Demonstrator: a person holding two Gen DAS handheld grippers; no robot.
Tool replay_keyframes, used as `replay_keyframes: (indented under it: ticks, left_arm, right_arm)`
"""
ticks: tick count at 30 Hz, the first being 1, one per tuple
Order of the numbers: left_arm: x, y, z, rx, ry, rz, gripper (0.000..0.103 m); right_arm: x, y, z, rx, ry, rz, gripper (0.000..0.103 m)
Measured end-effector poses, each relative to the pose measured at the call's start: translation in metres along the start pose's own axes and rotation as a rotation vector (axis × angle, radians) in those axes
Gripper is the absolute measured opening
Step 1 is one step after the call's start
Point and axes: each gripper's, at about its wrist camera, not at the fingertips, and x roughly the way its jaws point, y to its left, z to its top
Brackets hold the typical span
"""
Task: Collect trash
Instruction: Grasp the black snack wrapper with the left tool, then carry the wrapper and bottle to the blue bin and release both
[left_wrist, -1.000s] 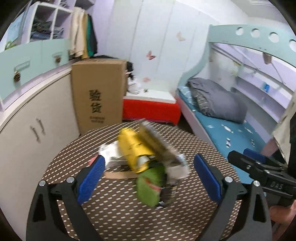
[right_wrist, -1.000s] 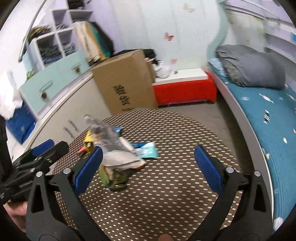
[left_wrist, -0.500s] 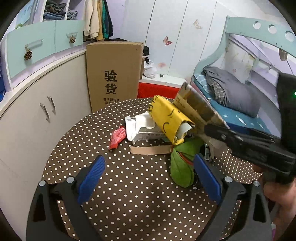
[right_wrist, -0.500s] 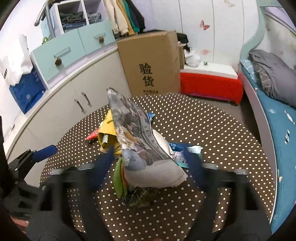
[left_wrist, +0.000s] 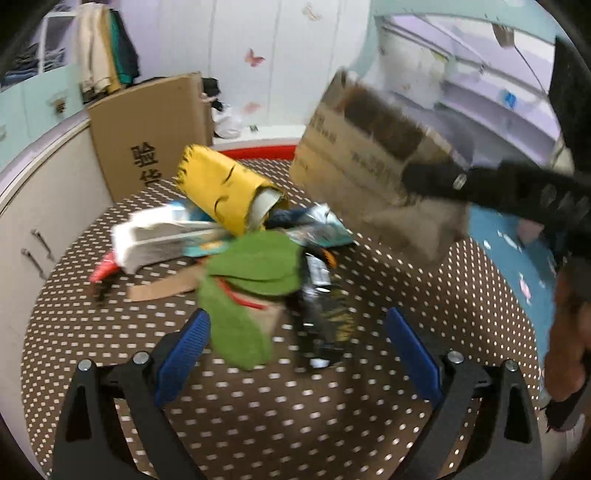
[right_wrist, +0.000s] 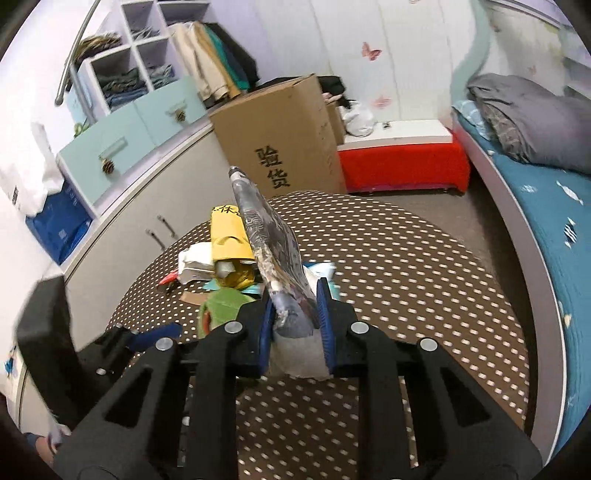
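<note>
A heap of trash lies on the round brown dotted table (left_wrist: 295, 413): a yellow box (left_wrist: 225, 192), a white carton (left_wrist: 155, 240), a green wrapper (left_wrist: 255, 273), a dark foil pack (left_wrist: 328, 310), a red wrapper (left_wrist: 103, 269) and a cardboard strip (left_wrist: 159, 291). My right gripper (right_wrist: 295, 314) is shut on a flattened cardboard sleeve (right_wrist: 266, 236) and holds it upright above the heap; the sleeve (left_wrist: 373, 158) shows at upper right in the left wrist view. My left gripper (left_wrist: 295, 354) is open and empty, just in front of the green wrapper.
A tall cardboard box (right_wrist: 280, 140) stands behind the table beside a red and white bench (right_wrist: 402, 162). White cabinets (right_wrist: 155, 206) run along the left. A bed with a blue sheet (right_wrist: 546, 206) curves along the right.
My right gripper has shut on the cardboard sleeve and lifted it off the heap. My left gripper has moved closer to the heap and stays open.
</note>
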Motion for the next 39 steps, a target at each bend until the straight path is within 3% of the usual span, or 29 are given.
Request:
replay_keyframes:
  ticks: [1,3,4,6,8,15,22,32,39]
  left_arm:
    - [0.005,-0.003,0.0,0.006,0.016,-0.003,0.078]
    - [0.013,-0.01,0.0,0.023,0.027,0.014,0.071]
    - [0.015,-0.013,0.001,0.031,0.027,0.014,0.062]
    - [0.024,-0.011,0.003,0.008,0.075,-0.032,0.027]
    - [0.027,-0.011,0.003,-0.007,0.086,-0.06,0.019]
    - [0.005,-0.014,-0.007,-0.043,0.062,-0.118,0.017]
    - [-0.018,-0.036,0.019,-0.03,-0.013,-0.188,0.017]
    - [-0.017,-0.12,0.07,0.076,-0.058,-0.342,0.017]
    - [-0.009,-0.185,0.087,0.161,-0.05,-0.429,0.017]
  right_arm:
    - [-0.003,-0.004,-0.001,0.009,-0.004,-0.002,0.022]
    - [-0.011,-0.012,-0.003,0.029,-0.015,-0.003,0.022]
    - [-0.015,-0.017,-0.004,0.039,-0.021,-0.005,0.022]
    - [-0.021,-0.022,-0.006,0.048,-0.028,-0.011,0.022]
    - [-0.026,-0.028,-0.008,0.06,-0.036,-0.012,0.022]
    - [-0.05,-0.045,-0.011,0.104,-0.083,-0.028,0.022]
    - [-0.084,-0.069,-0.009,0.147,-0.147,-0.057,0.022]
    - [-0.149,-0.125,-0.017,0.248,-0.253,-0.172,0.022]
    - [-0.181,-0.171,-0.032,0.336,-0.285,-0.271,0.022]
